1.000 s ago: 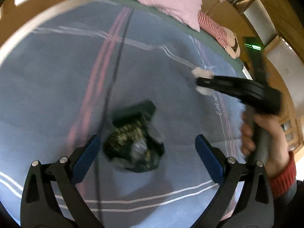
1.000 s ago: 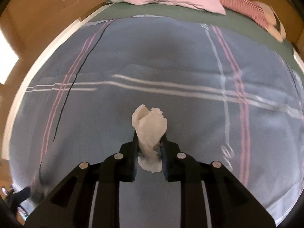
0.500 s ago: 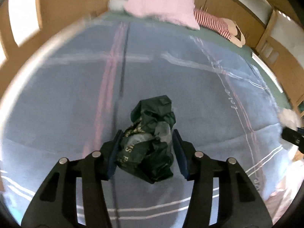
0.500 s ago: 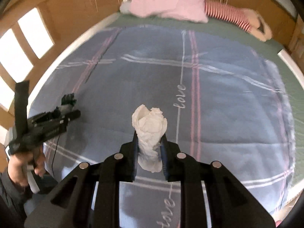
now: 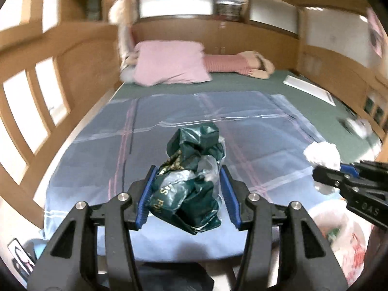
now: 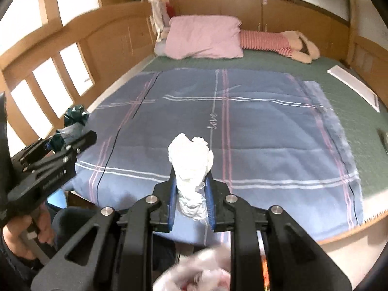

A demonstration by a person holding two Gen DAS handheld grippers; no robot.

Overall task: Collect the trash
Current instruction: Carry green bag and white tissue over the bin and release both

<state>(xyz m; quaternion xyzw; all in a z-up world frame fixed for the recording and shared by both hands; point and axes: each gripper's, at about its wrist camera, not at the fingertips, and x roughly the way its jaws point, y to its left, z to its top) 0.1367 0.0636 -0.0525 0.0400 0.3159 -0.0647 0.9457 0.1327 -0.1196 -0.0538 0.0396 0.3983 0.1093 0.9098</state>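
I had the left gripper [image 5: 186, 194] clamped on the crumpled green wrapper [image 5: 191, 181] and the right gripper [image 6: 190, 191] pinching the white tissue wad [image 6: 191, 160], both lifted clear over the bed's [image 6: 351, 84] foot edge, probably bound for the pale bag [image 6: 206, 276] below; open room all round

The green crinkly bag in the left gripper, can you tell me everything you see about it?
The green wrapper is a crumpled dark green plastic bag with gold lettering and a clear, shiny film bunched in its middle. It looks thin and crinkly, scrunched into a lumpy ball. The left gripper is shut on it, blue pads pressing both sides, its top sticking out past the fingertips. It is held above the blue plaid blanket, touching only the pads. The right wrist view shows it at the left edge.
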